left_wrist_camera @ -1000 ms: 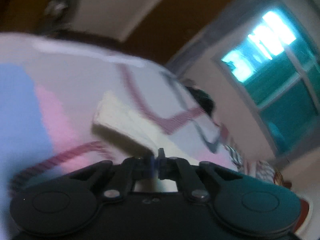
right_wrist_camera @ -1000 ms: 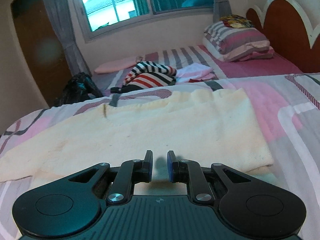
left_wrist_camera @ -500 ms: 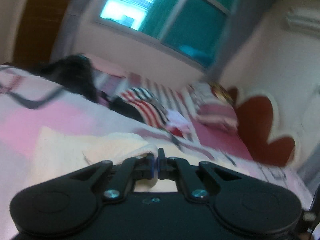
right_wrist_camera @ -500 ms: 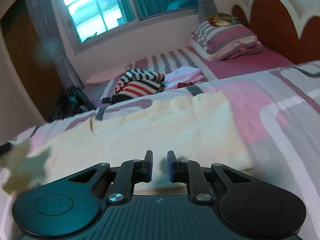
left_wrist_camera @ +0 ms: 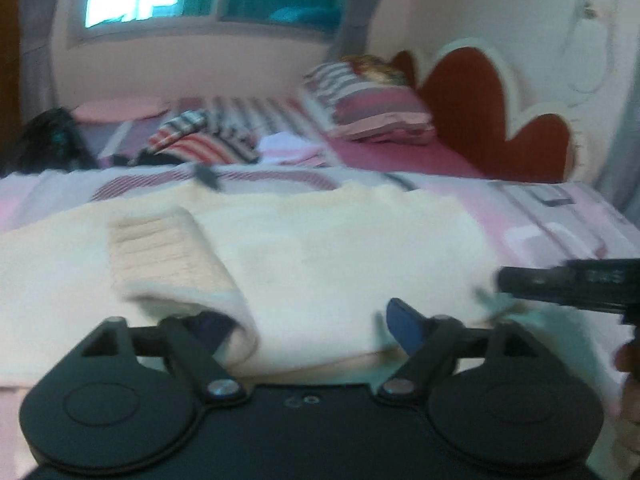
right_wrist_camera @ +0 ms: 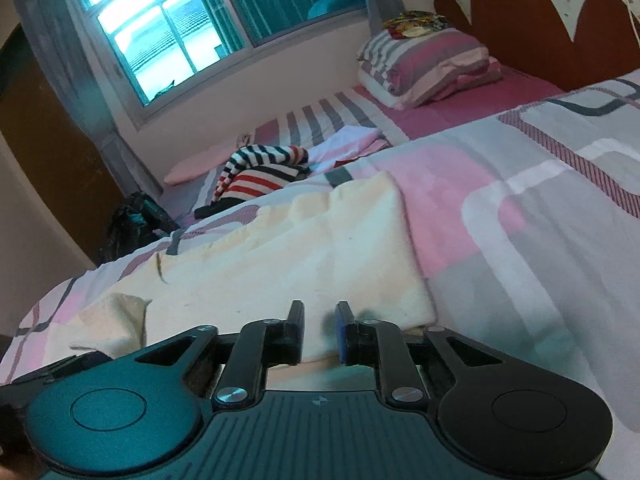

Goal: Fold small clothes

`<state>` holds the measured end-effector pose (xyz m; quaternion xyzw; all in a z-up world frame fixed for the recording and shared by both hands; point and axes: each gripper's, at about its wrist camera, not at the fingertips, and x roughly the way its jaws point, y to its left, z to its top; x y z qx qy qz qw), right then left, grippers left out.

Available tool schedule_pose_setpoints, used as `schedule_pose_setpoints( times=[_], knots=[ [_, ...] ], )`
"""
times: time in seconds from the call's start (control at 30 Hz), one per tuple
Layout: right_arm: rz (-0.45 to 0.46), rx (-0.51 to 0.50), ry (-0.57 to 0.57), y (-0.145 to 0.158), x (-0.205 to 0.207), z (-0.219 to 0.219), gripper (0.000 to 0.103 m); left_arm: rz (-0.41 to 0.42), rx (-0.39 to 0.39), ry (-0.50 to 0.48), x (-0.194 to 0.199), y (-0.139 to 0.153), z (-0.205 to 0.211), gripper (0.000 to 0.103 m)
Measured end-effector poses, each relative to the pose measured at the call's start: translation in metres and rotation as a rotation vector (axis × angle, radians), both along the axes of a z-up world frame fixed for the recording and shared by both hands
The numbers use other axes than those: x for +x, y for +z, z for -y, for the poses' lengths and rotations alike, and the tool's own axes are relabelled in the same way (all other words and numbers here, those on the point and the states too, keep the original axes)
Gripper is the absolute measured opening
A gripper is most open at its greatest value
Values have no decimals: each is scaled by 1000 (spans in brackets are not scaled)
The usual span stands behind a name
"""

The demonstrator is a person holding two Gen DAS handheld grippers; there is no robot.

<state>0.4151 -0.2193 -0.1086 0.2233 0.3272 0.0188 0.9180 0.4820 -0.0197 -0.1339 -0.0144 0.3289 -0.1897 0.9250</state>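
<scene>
A cream knit sweater (left_wrist_camera: pixel 320 248) lies flat on the pink and grey bedspread (left_wrist_camera: pixel 560 220). One sleeve with a ribbed cuff (left_wrist_camera: pixel 160 248) lies folded over its body. My left gripper (left_wrist_camera: pixel 308 324) is wide open just above the sweater's near edge, and the sleeve fold covers its left fingertip. My right gripper (right_wrist_camera: pixel 318 330) is open by a small gap, empty, low over the near hem of the sweater (right_wrist_camera: pixel 300 264). Its black body also shows at the right edge of the left wrist view (left_wrist_camera: pixel 572 284).
A striped garment (right_wrist_camera: pixel 260 172) and a folded white cloth (right_wrist_camera: pixel 348 142) lie on the striped sheet beyond. A striped pillow (right_wrist_camera: pixel 428 60) rests by the red headboard (right_wrist_camera: pixel 532 24). A black bag (right_wrist_camera: pixel 136 220) sits at the far left. A window (right_wrist_camera: pixel 168 32) is behind.
My left gripper carried the sleeve from the left across the sweater, then opened wide and let it drop on the body. My right gripper tilted and stayed over the hem.
</scene>
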Motion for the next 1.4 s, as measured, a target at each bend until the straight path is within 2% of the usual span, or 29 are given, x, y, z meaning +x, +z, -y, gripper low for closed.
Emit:
schedule_pose_setpoints(
  times=[0.03, 0.07, 0.17, 0.27, 0.37, 0.43, 0.5, 0.57, 0.63, 0.73, 0.77, 0.8, 0.93, 1.03, 1.1, 1.2, 1.4],
  knots=[
    [3, 0, -10, 0, -1, 1, 54, 9, -7, -22, -4, 1, 3, 82],
    [13, -3, -18, 2, -3, 2, 60, 15, -21, -43, -9, 2, 3, 82],
    [33, 13, 14, 6, -3, -2, 60, 17, -59, 7, -11, 3, -12, 80],
    [54, 17, 78, 12, 2, -19, 60, 24, -66, 133, -14, 8, -43, 78],
    [49, 38, 122, 8, 11, -40, 59, 38, -28, 269, -33, 13, -82, 76],
    [35, 49, 147, 3, 19, -56, 57, 51, 9, 361, -46, 15, -108, 74],
    [20, 55, 178, -2, 28, -69, 38, 49, 30, 413, -54, 15, -127, 74],
    [-5, 52, 208, -7, 39, -82, 37, 13, 57, 459, -54, 15, -142, 74],
    [-27, 5, 222, -11, 47, -97, 37, -17, 82, 490, -54, 11, -149, 74],
    [-26, -69, 259, -10, 51, -118, 37, -41, 80, 486, -52, 6, -154, 74],
    [-27, -103, 275, -9, 52, -125, 25, -39, 74, 483, -51, 6, -154, 74],
    [-21, -133, 291, -8, 51, -131, 6, -36, 65, 478, -49, 7, -154, 75],
    [35, -176, 314, -2, 47, -140, 6, -38, 49, 459, -36, 4, -150, 75],
    [125, -199, 286, 19, 39, -132, 6, -44, 109, 451, -32, 0, -143, 74],
    [172, -205, 263, 34, 34, -126, 6, -31, 121, 454, -33, 2, -143, 74],
    [218, -229, 224, 48, 25, -107, 6, -25, 166, 451, -29, 3, -140, 74],
    [168, -201, 128, 39, 24, -64, 6, -38, 167, 434, -25, 2, -141, 67]
  ],
)
